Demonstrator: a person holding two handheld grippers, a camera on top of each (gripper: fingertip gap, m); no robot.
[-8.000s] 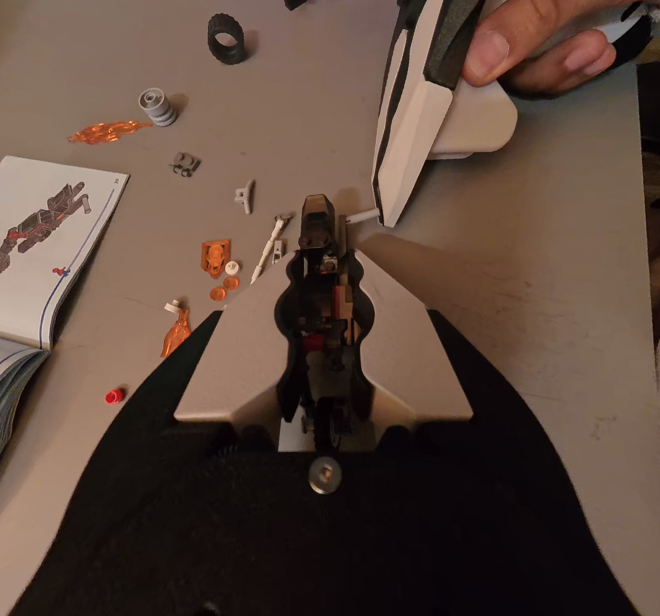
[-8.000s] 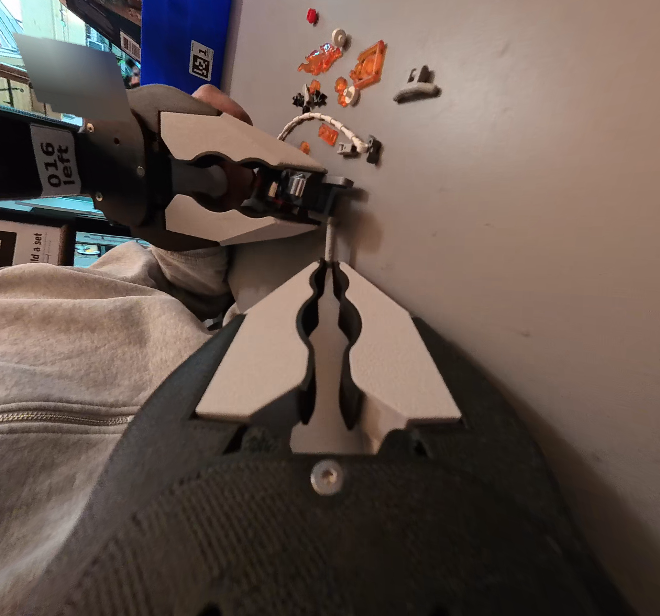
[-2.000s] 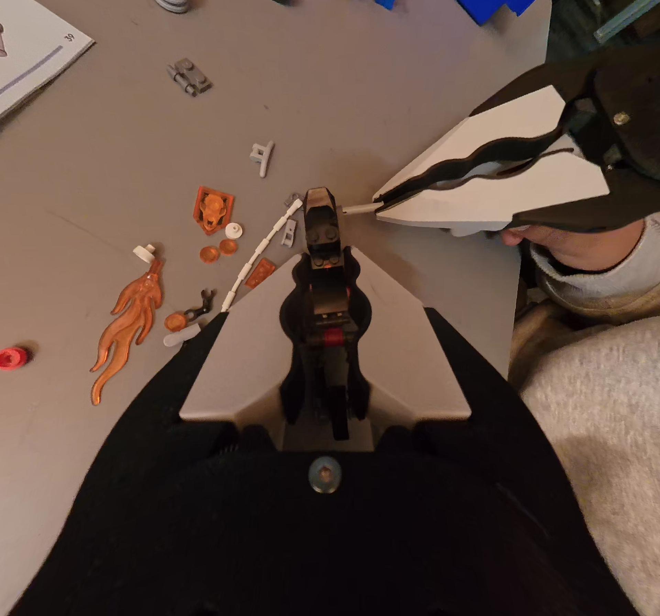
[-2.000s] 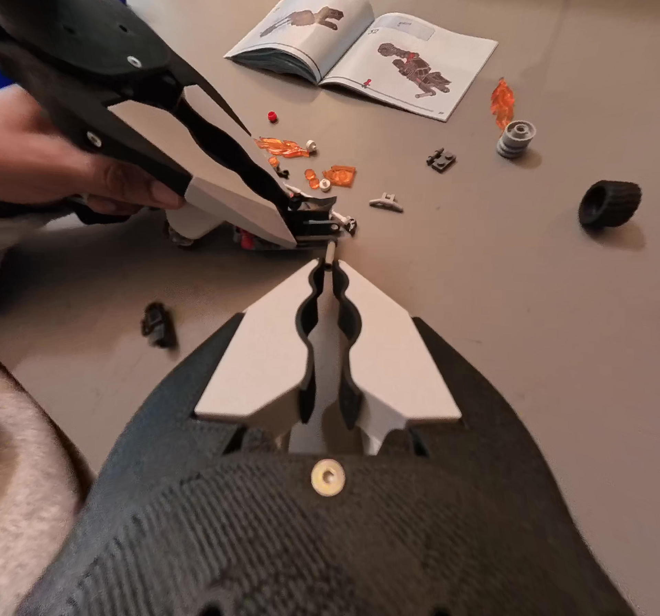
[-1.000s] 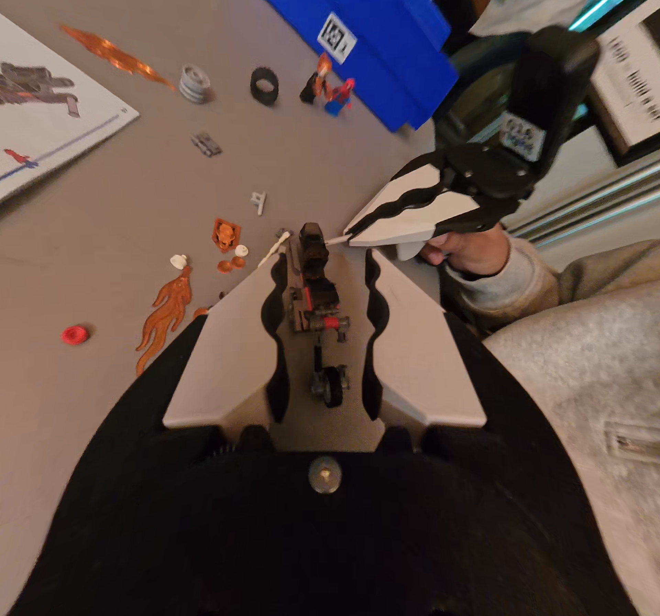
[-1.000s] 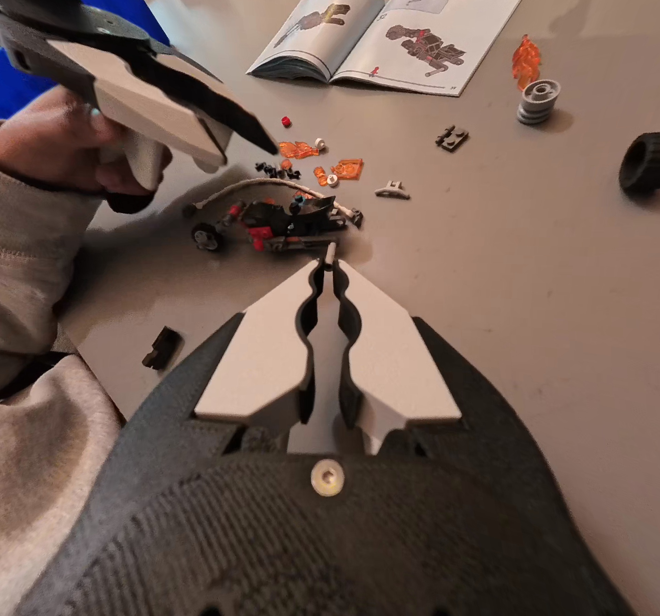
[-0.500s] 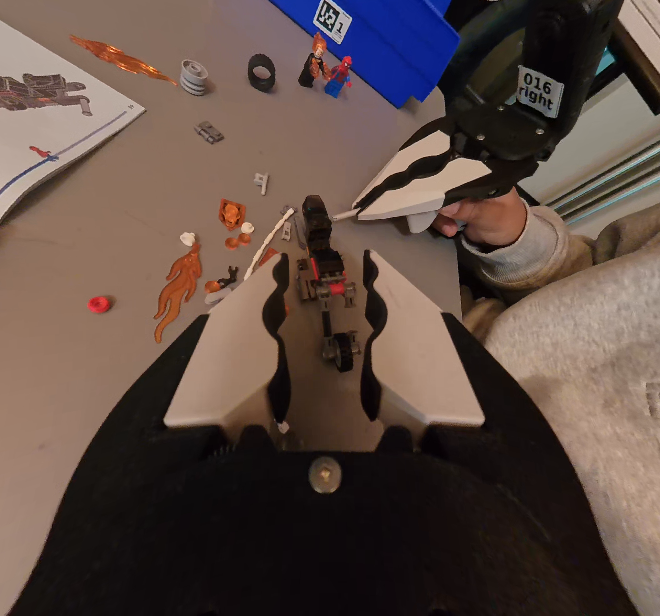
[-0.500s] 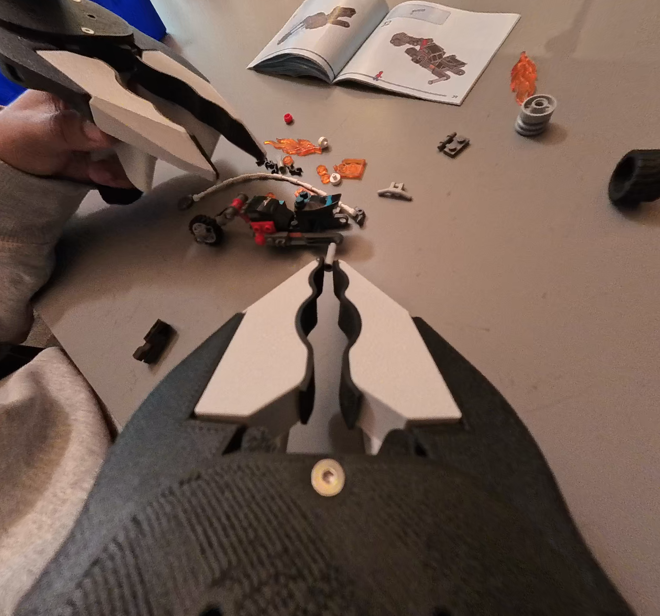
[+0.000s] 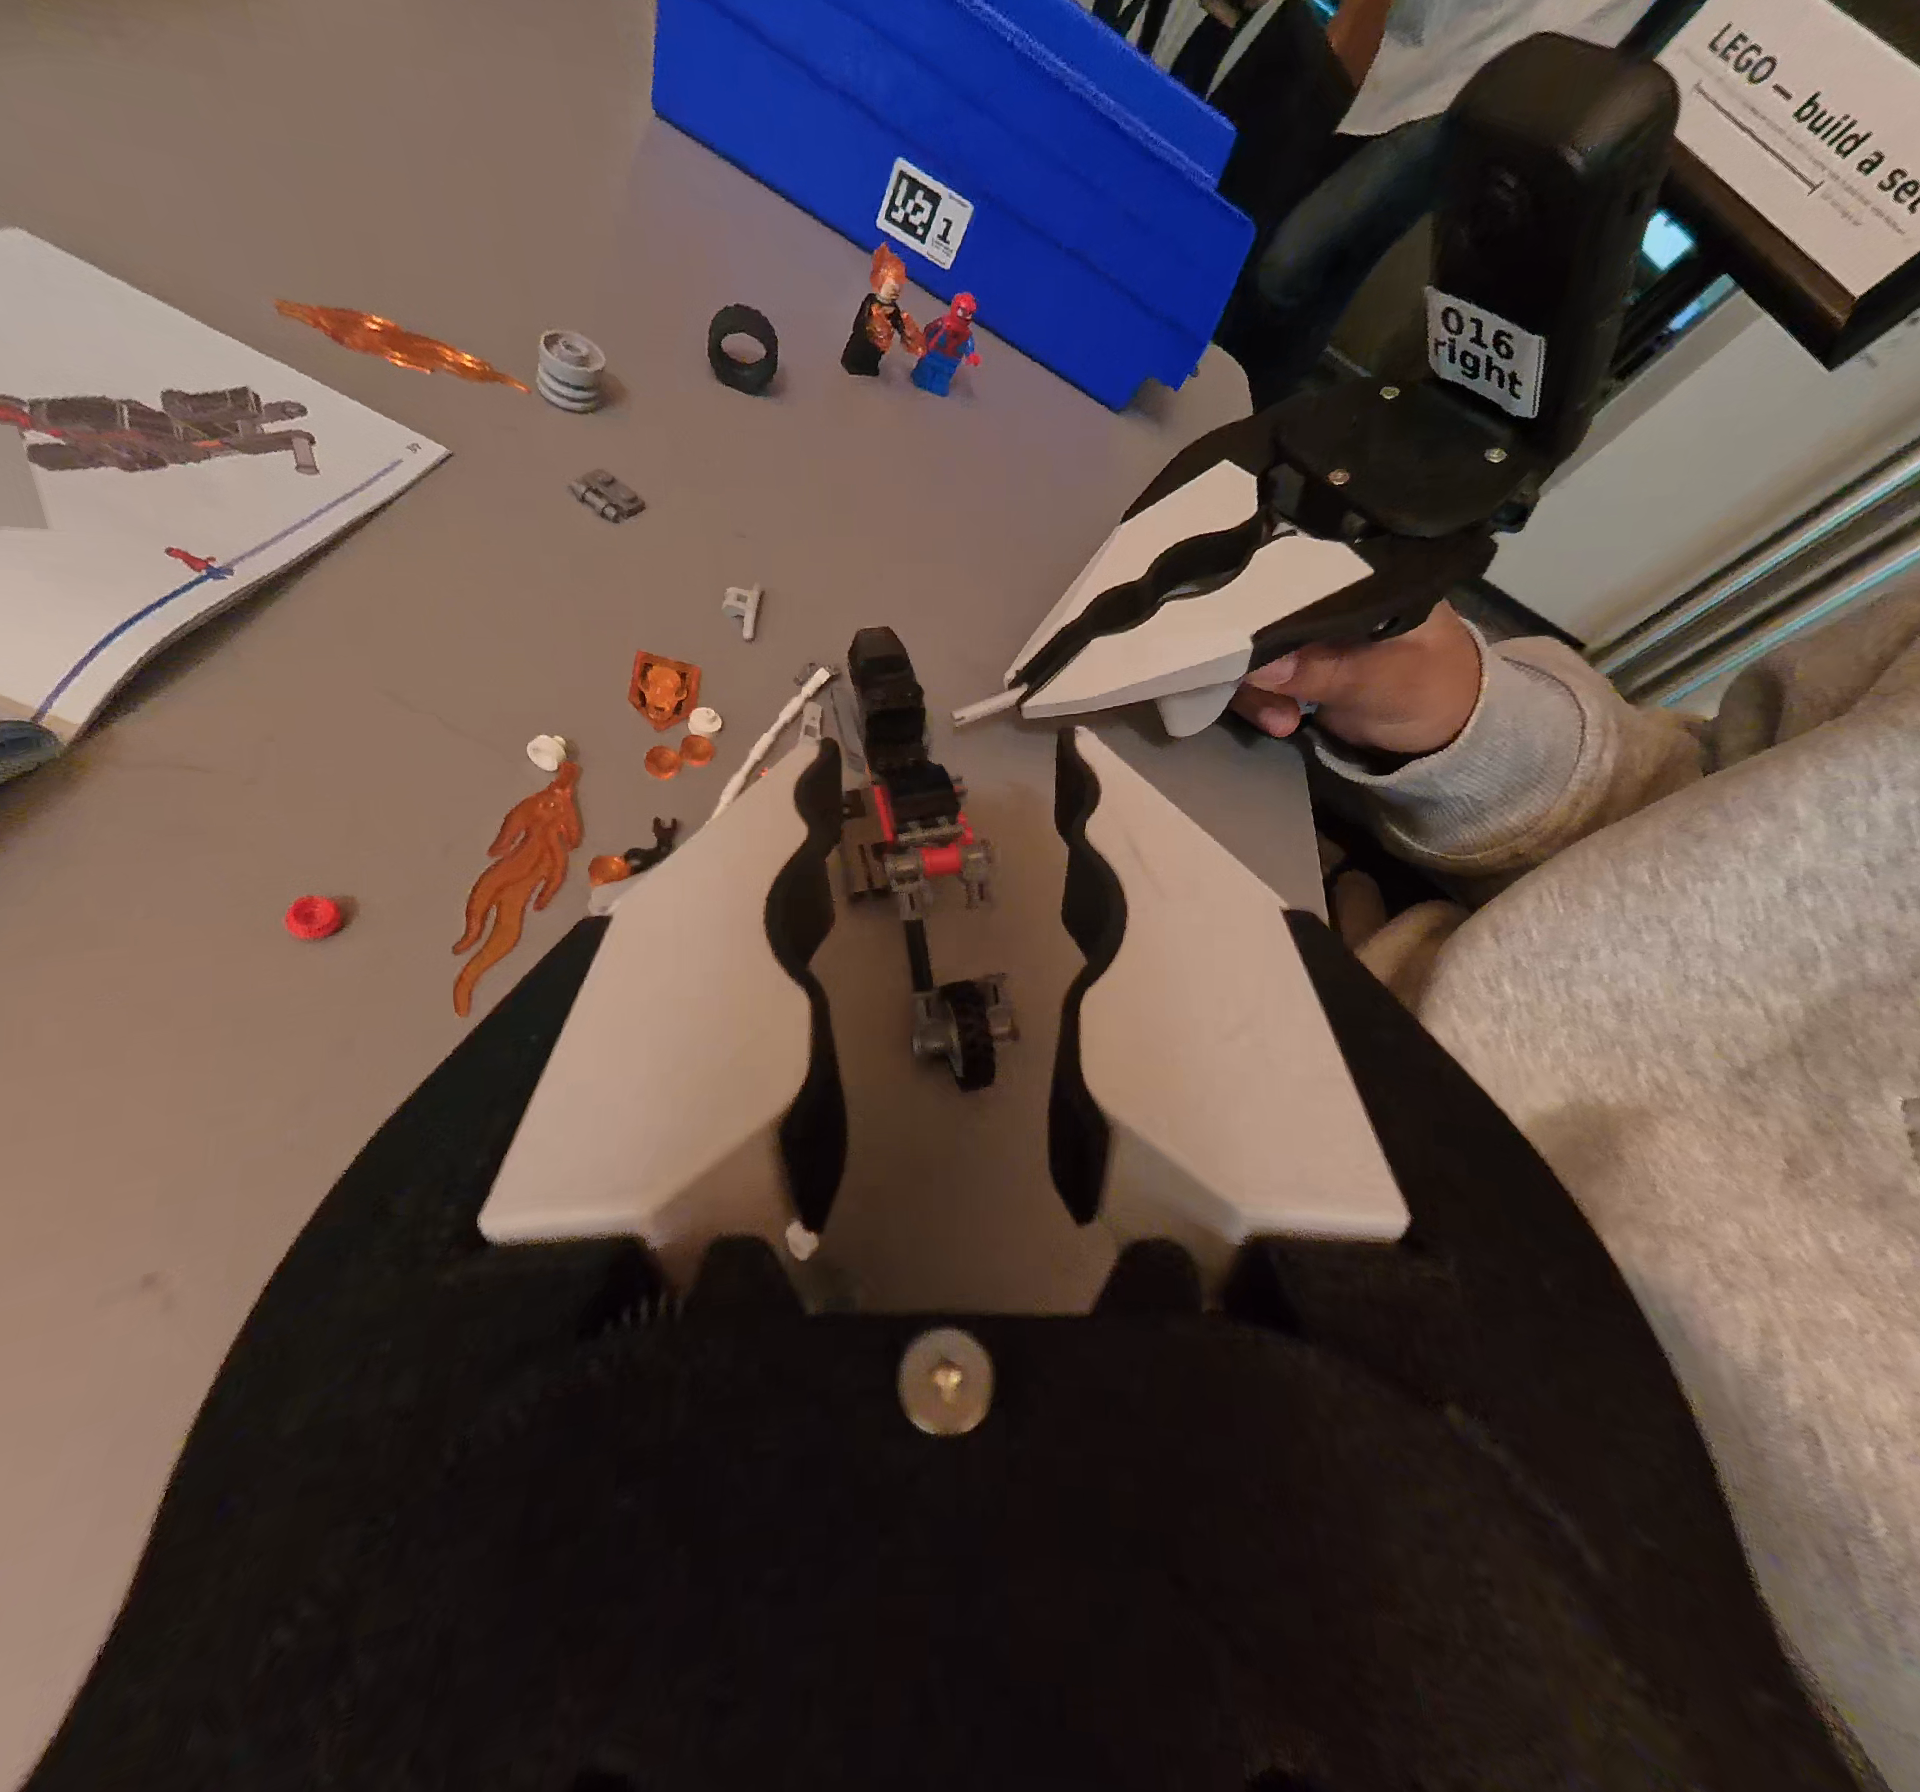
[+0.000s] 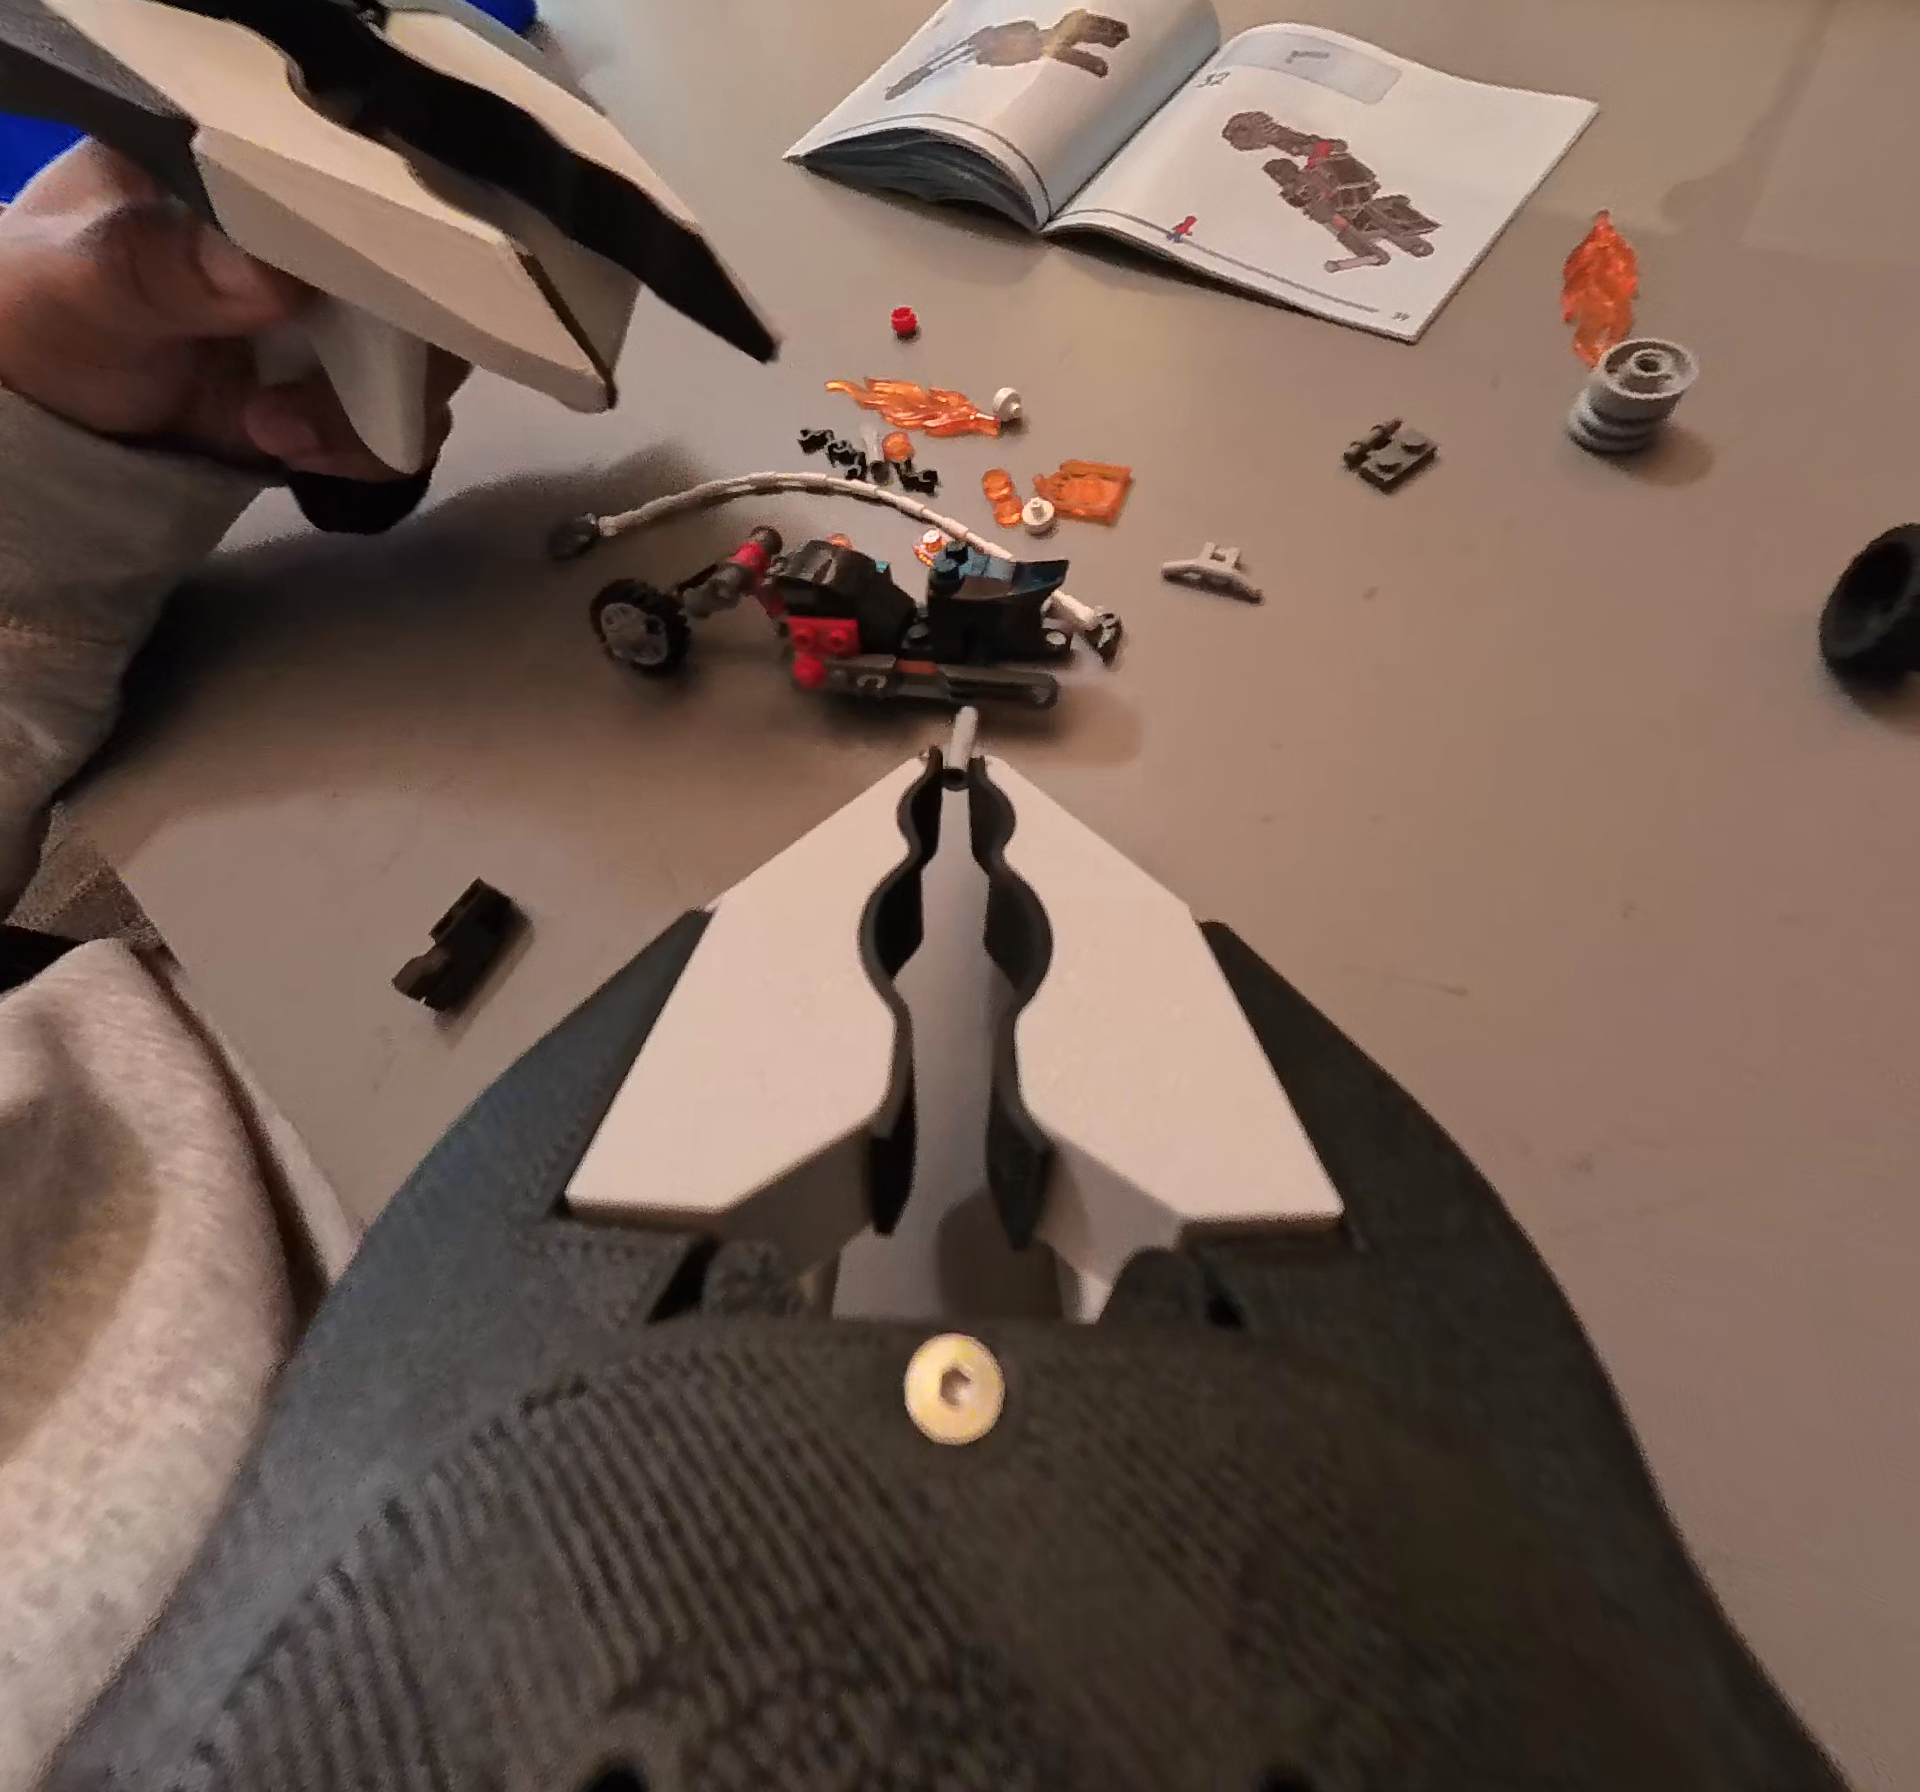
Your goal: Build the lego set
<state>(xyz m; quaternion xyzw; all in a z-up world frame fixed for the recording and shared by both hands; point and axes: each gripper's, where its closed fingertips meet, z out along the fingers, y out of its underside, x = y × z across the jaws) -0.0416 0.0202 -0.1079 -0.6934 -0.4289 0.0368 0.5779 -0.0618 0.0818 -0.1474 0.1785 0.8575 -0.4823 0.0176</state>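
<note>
A partly built black and red lego motorbike [image 9: 914,807] lies on the grey table; it also shows in the right wrist view [image 10: 862,610]. My left gripper [image 9: 945,750] is open and empty, its fingers held above and to either side of the bike. It also shows at the upper left of the right wrist view [image 10: 686,371]. My right gripper [image 10: 956,763] is shut on a small pale rod [image 10: 966,729]. The rod's tip points at the bike's rear, a little short of it. The right gripper [image 9: 1013,693] and the rod [image 9: 977,708] also show in the left wrist view.
An open instruction booklet [image 10: 1247,142] lies beyond the bike. Orange flame pieces [image 9: 520,869], a red stud [image 9: 312,916], a white chain [image 10: 779,490], a black tyre [image 9: 743,345] and a grey hub [image 9: 569,371] are scattered around. Two minifigures [image 9: 914,329] stand by a blue bin [image 9: 935,111]. A black piece [image 10: 462,942] lies near the table edge. One gripper's finger ends stand about 8 centimeters off the other's. Measured from the fingertips, the white chain [image 10: 779,490] is 6 centimeters or so from the left gripper and 12 centimeters from the right.
My left gripper has opened, let go of the motorbike and lifted away; the bike now lies on the table. My right gripper still holds the rod and has drawn back slightly.
</note>
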